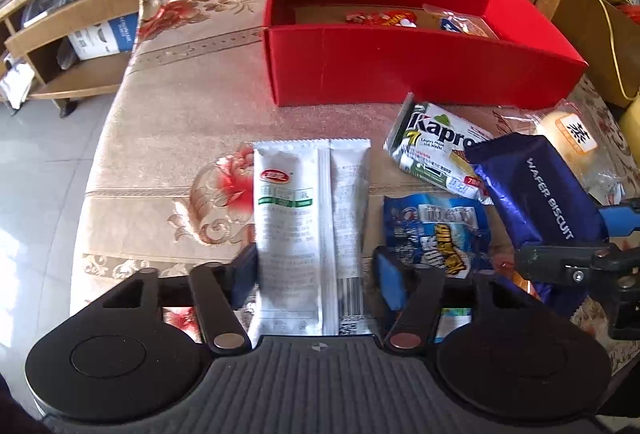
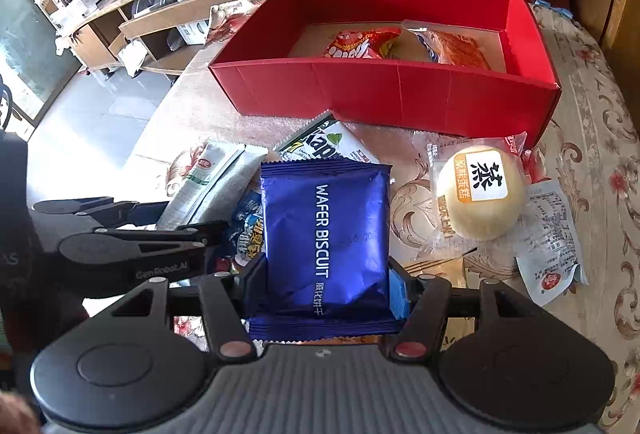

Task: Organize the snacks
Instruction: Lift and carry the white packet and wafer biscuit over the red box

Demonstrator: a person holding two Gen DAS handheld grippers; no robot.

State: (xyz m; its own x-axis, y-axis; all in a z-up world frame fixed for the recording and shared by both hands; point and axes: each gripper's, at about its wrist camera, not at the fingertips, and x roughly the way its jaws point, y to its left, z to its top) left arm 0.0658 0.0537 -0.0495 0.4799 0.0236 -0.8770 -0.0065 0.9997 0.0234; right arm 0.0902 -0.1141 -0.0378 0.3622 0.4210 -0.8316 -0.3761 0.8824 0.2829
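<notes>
A white flat packet [image 1: 304,226] lies on the flowered tablecloth between the fingers of my left gripper [image 1: 316,278], which is open; the right pad [image 1: 390,282] stands just off the packet's edge. My right gripper [image 2: 326,290] is shut on a blue wafer biscuit pack [image 2: 326,234], held above the table to the right of the left gripper. The red box [image 2: 380,93] stands at the back with a red snack bag [image 2: 360,43] and an orange bread pack [image 2: 456,45] inside.
Loose on the cloth lie a Kapro wafer pack [image 1: 432,145], a blue-and-white snack bag [image 1: 436,234], a wrapped round cake [image 2: 480,193] and a white sachet [image 2: 548,234]. Wooden shelves [image 1: 80,45] run behind the table. The table's left edge drops to a tiled floor [image 1: 40,173].
</notes>
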